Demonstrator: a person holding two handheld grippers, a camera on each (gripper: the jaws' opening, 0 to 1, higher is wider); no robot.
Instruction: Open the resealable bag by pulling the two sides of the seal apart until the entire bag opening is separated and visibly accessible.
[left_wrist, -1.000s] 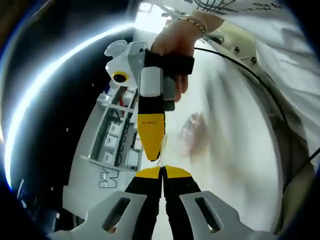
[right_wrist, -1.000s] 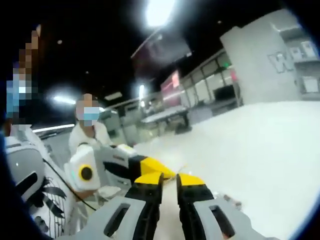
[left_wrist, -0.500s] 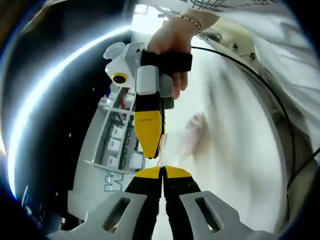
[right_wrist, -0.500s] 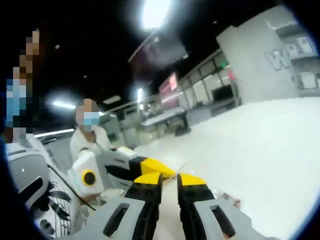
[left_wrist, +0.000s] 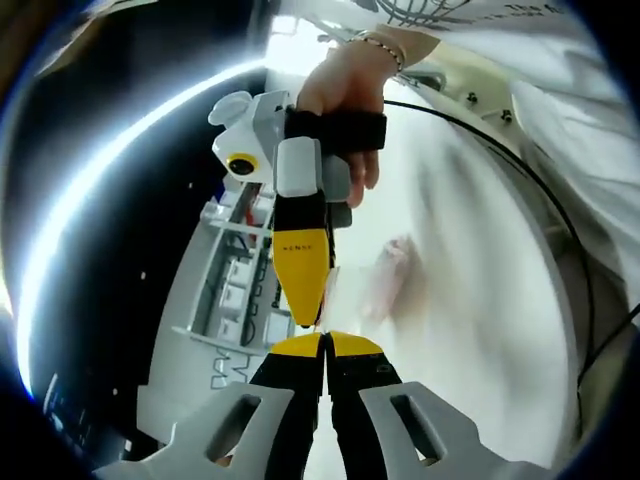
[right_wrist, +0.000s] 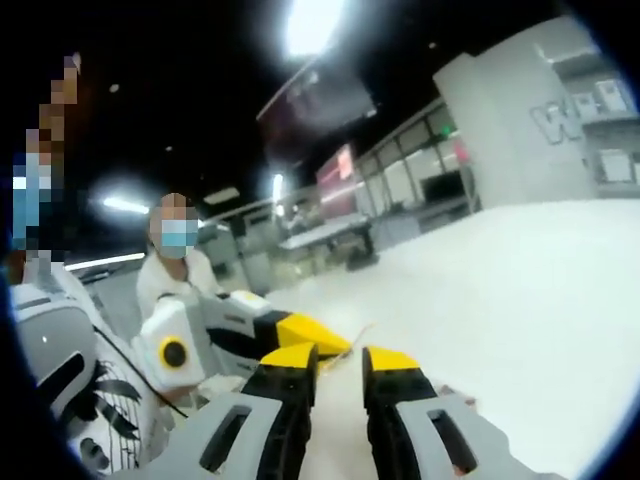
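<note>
The clear resealable bag (left_wrist: 388, 280) with pinkish contents is a blur over the white table (left_wrist: 470, 340). In the left gripper view my left gripper (left_wrist: 325, 342) is shut, a thin strip of the bag's edge at its tips. A hand (left_wrist: 345, 80) holds my right gripper (left_wrist: 303, 312), which points down and almost touches the left one. In the right gripper view my right gripper (right_wrist: 340, 358) has its jaws apart with a clear gap. The left gripper (right_wrist: 322, 342) reaches in from the left, and a thin film edge runs past it. A bit of the bag (right_wrist: 452, 398) shows low right.
A grey shelf unit (left_wrist: 235, 290) with small boxes stands beside the table, seen again as a grey block (right_wrist: 560, 110) at the back right. A black cable (left_wrist: 520, 160) trails along the table's edge. A person in a mask (right_wrist: 180, 265) stands beyond the table (right_wrist: 520, 290).
The gap between my right gripper's jaws has widened. The left gripper stays shut, and both views have shifted only slightly.
</note>
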